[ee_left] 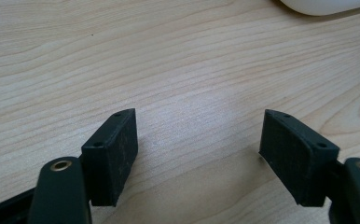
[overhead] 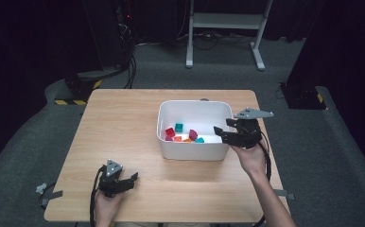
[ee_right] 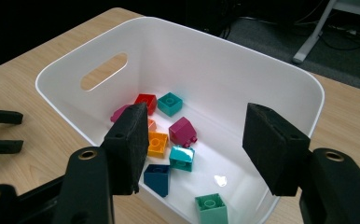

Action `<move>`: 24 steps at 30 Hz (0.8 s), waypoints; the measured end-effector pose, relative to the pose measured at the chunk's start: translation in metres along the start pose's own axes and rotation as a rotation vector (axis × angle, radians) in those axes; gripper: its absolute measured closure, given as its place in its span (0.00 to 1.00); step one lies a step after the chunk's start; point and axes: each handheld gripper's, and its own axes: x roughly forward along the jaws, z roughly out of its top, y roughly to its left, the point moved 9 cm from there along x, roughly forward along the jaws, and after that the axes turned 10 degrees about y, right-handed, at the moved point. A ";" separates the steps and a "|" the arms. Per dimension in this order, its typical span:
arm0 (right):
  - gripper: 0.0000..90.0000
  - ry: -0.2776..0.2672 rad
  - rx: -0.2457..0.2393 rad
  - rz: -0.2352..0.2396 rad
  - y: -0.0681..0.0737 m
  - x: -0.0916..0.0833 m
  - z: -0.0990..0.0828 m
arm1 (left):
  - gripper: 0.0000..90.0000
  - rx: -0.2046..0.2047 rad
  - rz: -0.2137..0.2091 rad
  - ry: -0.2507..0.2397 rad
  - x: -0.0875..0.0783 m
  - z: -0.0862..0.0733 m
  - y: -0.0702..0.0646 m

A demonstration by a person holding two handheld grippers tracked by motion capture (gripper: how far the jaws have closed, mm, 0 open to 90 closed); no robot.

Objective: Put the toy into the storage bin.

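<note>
The right gripper [overhead: 224, 132] is hanging over the near right rim of the white bin [ee_right: 57, 65], its fingers [ee_right: 129, 147] standing apart with nothing between them. Below and ahead of those fingers the building blocks are lying loose on the bin floor: a mint green block [ee_right: 211, 207] nearest beneath them, a dark blue block [ee_right: 158, 178] and a turquoise block [ee_right: 182, 157] just beyond, then an orange block [ee_right: 157, 143], a magenta block [ee_right: 183, 131], a red block [ee_right: 145, 102] and a teal block [ee_right: 170, 103] farther off toward the wall with the handle slot. The left gripper [overhead: 124, 182] is resting low on the wooden surface [ee_left: 178, 60], well apart from the bin, its fingers [ee_left: 115, 154] likewise spread and holding nothing. Risks are judged as follows. The bin is standing unrestrained, so a finger that is catching the rim or wall on the way in or out is likely pushing or tipping it, and the left gripper is too far off to steady it. The blocks are sitting crowded and some tilted; fingers closing on the cluster are at risk of pinching two at once or of squeezing a sloped face, so that a block is squirting aside. The smooth plastic is also making a shallow grip liable to slip during lifting.
</note>
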 end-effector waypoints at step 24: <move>0.45 -0.054 -0.005 0.022 0.007 -0.022 -0.028 | 0.31 -0.006 -0.006 -0.001 0.000 0.000 0.000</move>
